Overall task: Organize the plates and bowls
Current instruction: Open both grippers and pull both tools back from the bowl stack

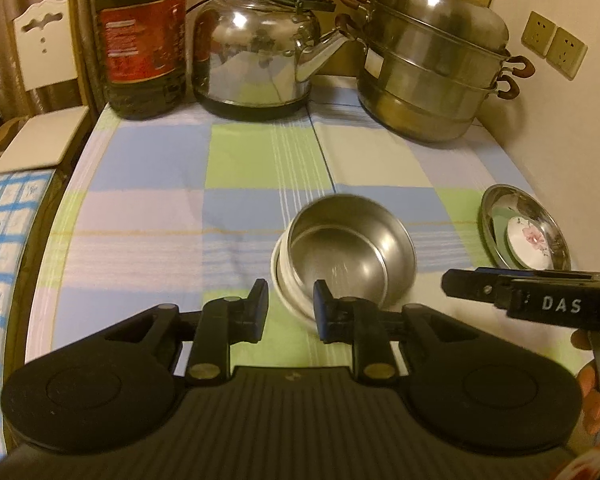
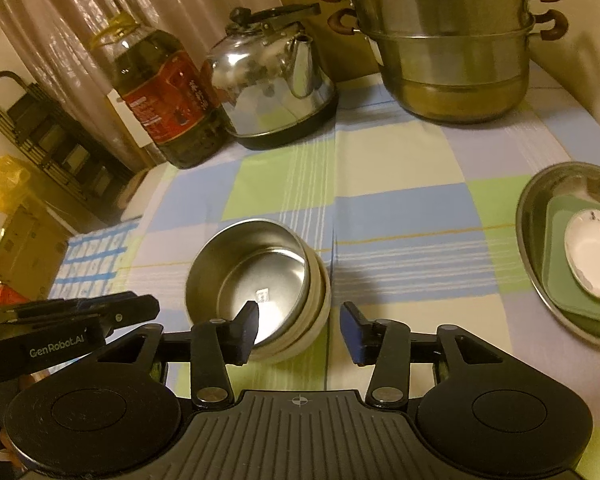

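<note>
A steel bowl (image 1: 350,252) sits nested in a stack of white bowls (image 1: 290,298) on the checked tablecloth; it also shows in the right wrist view (image 2: 256,272), with the white bowls (image 2: 318,308) under it. A steel plate (image 1: 526,226) at the right holds a green plate and a small white flowered dish (image 1: 528,242); the same steel plate (image 2: 540,216), green plate (image 2: 556,248) and dish (image 2: 594,262) show in the right wrist view. My left gripper (image 1: 290,306) is open and empty just before the bowl stack. My right gripper (image 2: 300,330) is open and empty, at the stack's near edge.
An oil bottle (image 1: 140,40), a steel kettle (image 1: 256,48) and a stacked steamer pot (image 1: 432,64) stand along the table's back edge. A white chair (image 1: 44,92) stands at the left. A wall with sockets (image 1: 554,44) borders the right.
</note>
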Tool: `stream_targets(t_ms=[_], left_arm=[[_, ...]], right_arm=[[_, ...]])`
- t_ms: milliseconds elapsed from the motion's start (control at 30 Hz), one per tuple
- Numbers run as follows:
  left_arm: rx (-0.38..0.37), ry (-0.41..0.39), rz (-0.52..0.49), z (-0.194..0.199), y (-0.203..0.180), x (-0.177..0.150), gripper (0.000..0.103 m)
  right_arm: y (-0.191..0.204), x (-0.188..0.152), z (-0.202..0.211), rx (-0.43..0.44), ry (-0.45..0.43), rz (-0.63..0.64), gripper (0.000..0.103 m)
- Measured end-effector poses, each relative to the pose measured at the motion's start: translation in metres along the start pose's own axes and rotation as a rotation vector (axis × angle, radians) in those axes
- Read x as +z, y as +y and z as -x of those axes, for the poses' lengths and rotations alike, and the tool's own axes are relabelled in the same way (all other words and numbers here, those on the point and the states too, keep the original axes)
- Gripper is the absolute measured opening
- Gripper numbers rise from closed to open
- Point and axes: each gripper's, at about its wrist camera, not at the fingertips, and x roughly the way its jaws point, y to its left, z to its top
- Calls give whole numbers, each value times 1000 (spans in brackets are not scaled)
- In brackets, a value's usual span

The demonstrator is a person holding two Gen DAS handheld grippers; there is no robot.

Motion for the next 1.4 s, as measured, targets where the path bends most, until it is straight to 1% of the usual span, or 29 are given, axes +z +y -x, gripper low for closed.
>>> stream_targets(t_ms=[200,467,767,1000,1167,1400], left_arm=[[33,18,31,28,-3,-30,21],[67,47,61,60,-19,-78,21],[95,55,85,89,-52,-128,21],[111,53,89,107,-77,-158,21],[117,57,88,115,-89,-173,21],[112,53,81,123,-106,-189,21]], right_arm=[[0,-23,30,22,12,29,53],[-3,-61,68,40,49,81,60],[-12,-104,100,33,89,146,62],[-26,-135,124,14,108,172,62],[-37,-152,140,5,112,176,63],[-47,-166,156,-3,112,168,63]])
